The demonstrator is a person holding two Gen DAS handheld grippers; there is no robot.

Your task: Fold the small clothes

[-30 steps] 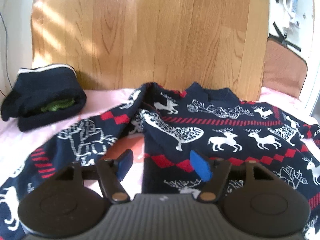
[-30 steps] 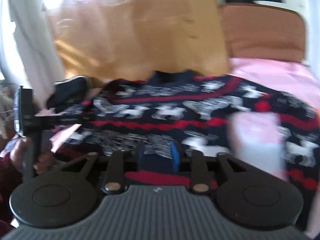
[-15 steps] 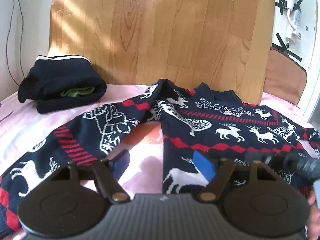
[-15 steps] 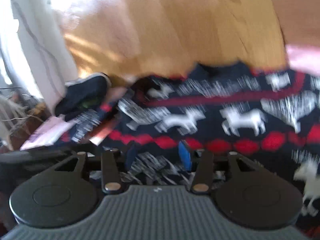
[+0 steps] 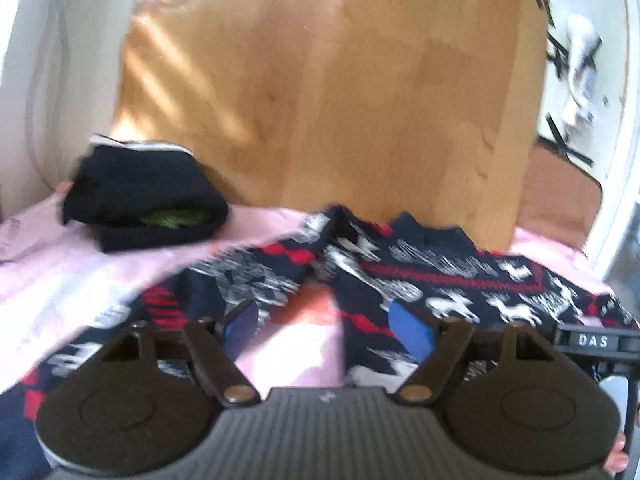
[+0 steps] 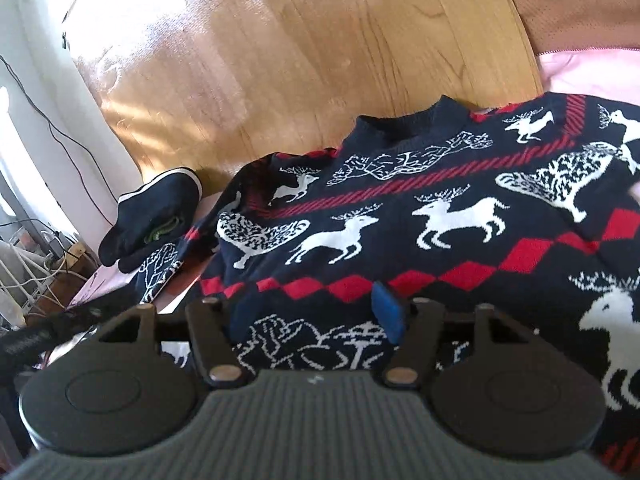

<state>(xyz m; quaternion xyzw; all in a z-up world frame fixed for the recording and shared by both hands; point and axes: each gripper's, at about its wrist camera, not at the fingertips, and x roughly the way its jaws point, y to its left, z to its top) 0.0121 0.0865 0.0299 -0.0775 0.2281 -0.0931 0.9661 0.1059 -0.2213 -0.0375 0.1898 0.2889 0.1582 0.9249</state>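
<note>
Sweater (image 6: 420,216) flat on pink sheet (image 5: 80,272), collar sharp only in right view, left gripper (image 5: 326,330) and right gripper (image 6: 316,314) both spread wide

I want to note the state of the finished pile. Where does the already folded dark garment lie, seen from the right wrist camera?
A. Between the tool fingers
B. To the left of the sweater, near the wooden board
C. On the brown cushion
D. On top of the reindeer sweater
B: the folded dark garment lies left of the reindeer sweater, close to the wooden board.
</note>
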